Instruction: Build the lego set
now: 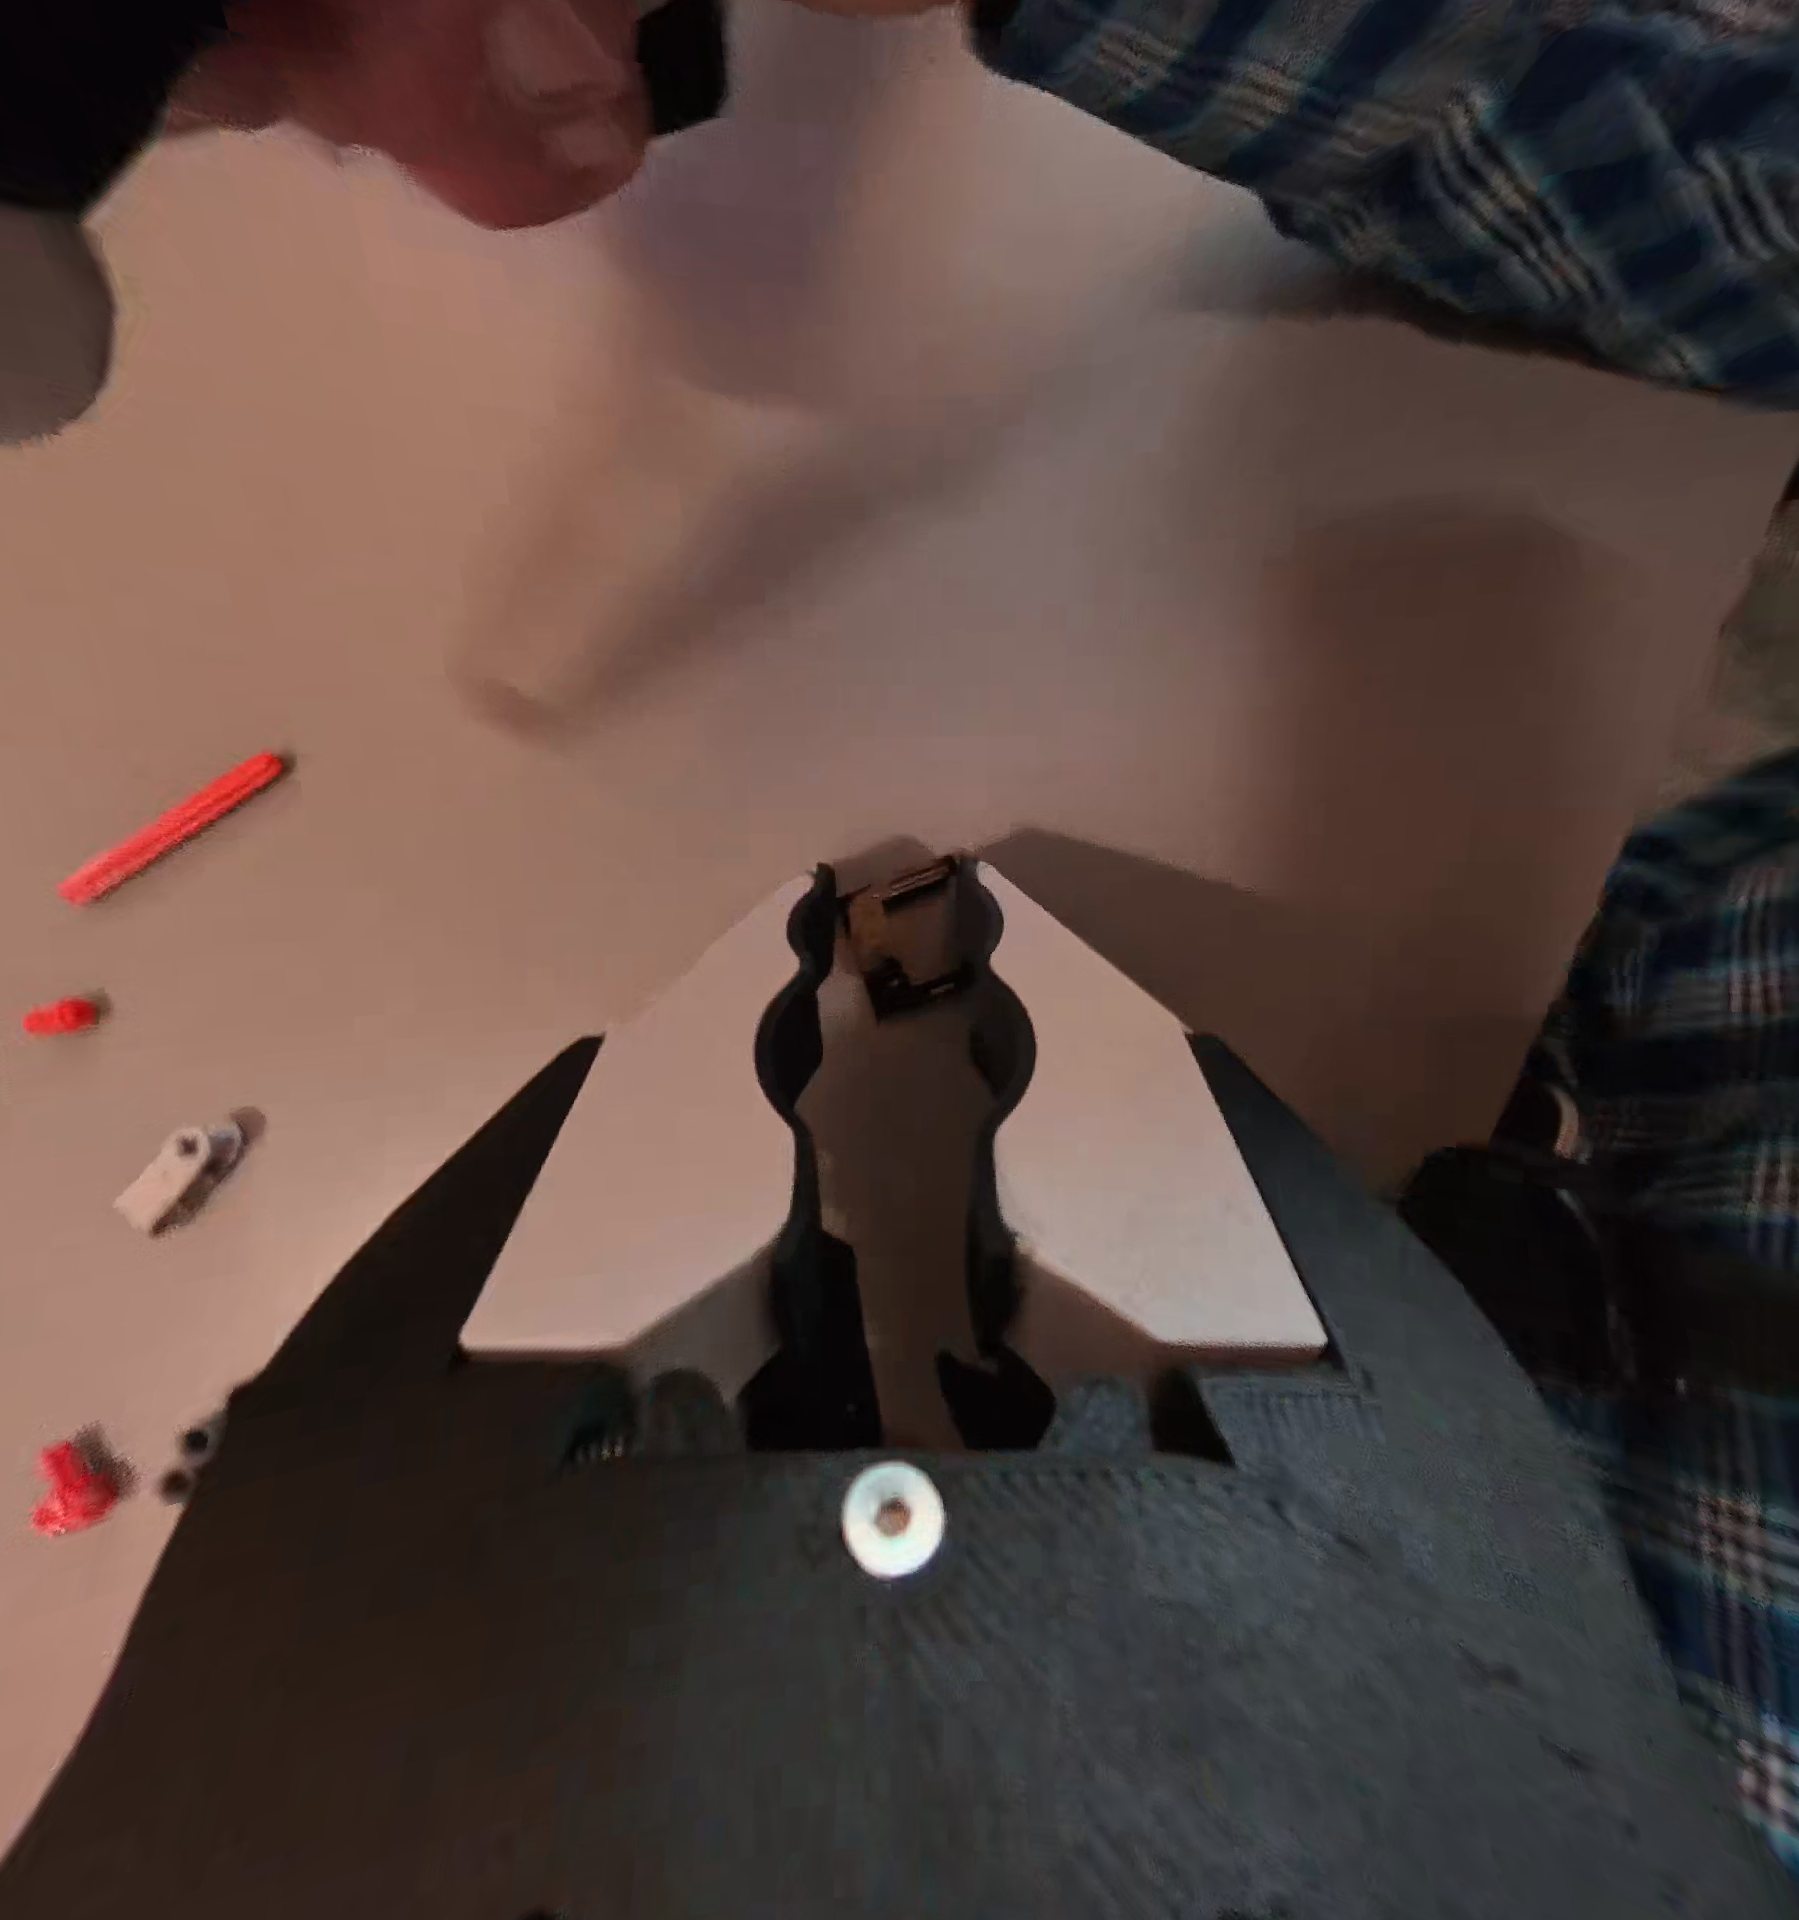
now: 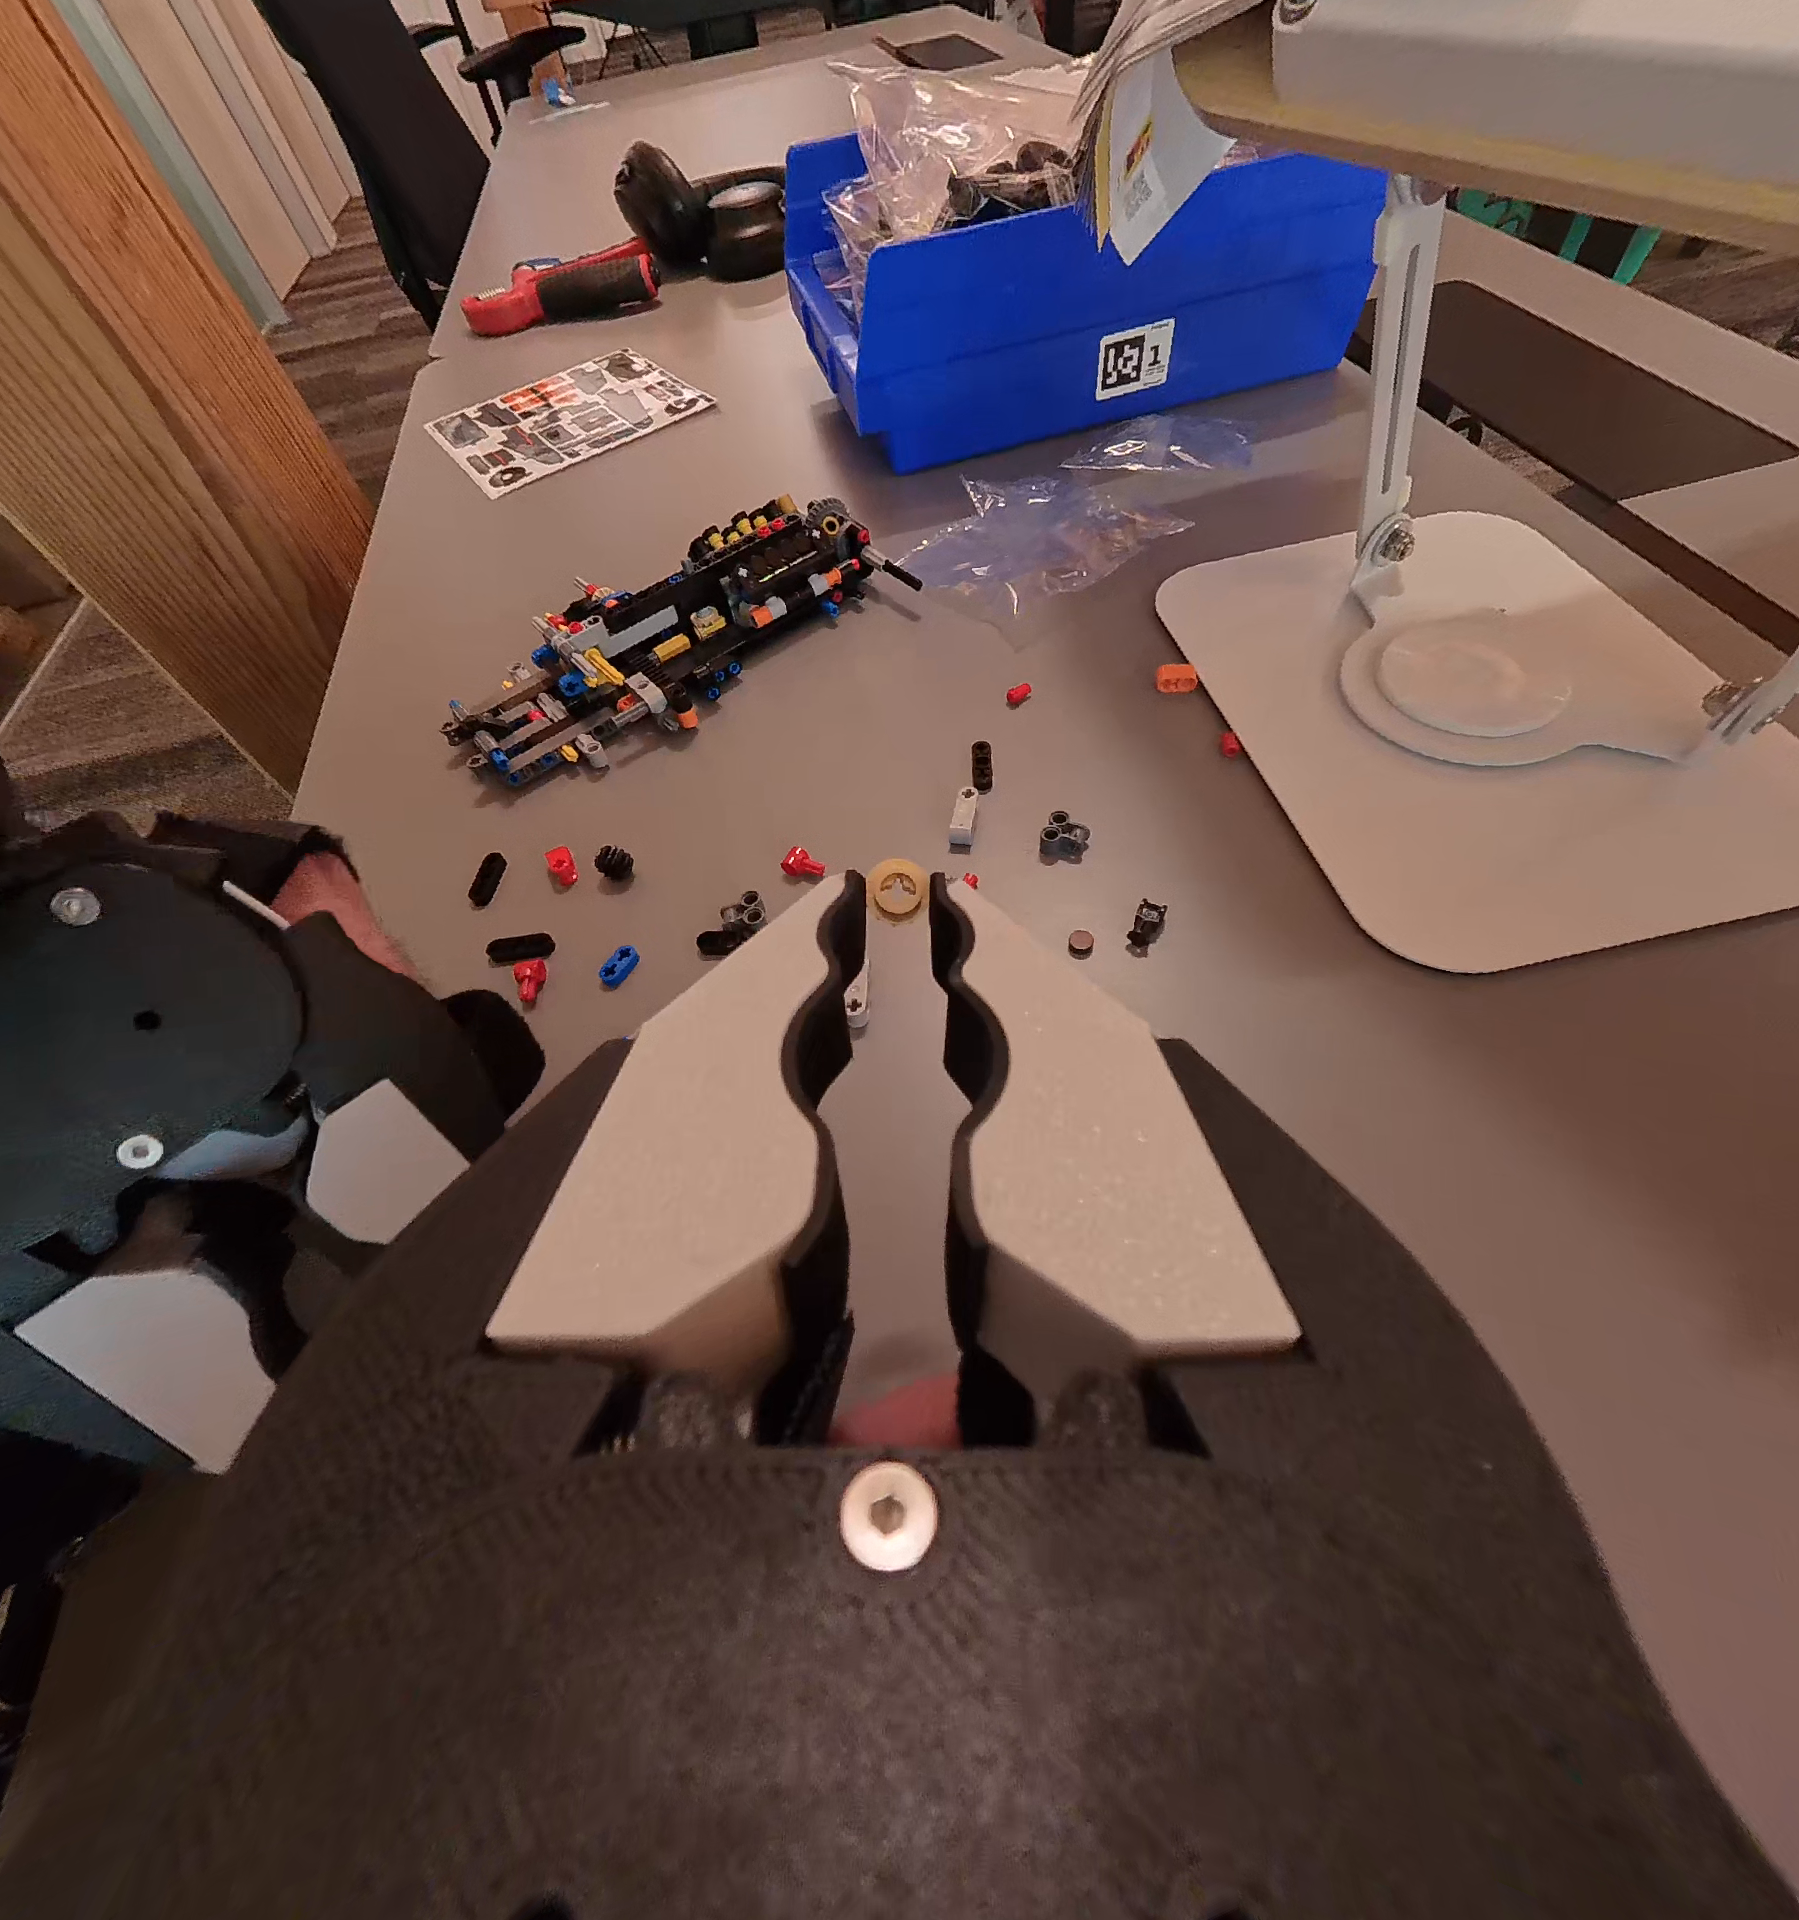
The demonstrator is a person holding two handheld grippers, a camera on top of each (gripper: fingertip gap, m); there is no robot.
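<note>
Two grippers: each is clamped on a small part, both raised over the worktop.
Right gripper: fingers pinch a tan ring piece at the very tips, its hole facing the camera.
Left gripper: fingers closed on a small black piece; blur hides its exact shape.
Lego set: part-built chassis lies well apart, ahead and to the left on the worktop, near a blue bin and a sticker sheet.
Loose parts: red axle, a grey connector and other small pieces scattered on the worktop.
Step in hand (judged): mating the ring with the black piece.
Doing it well: line the ring's hole square to the black piece, steady both grippers, push slowly; the tip-only pinch may let the ring twist out.
</note>
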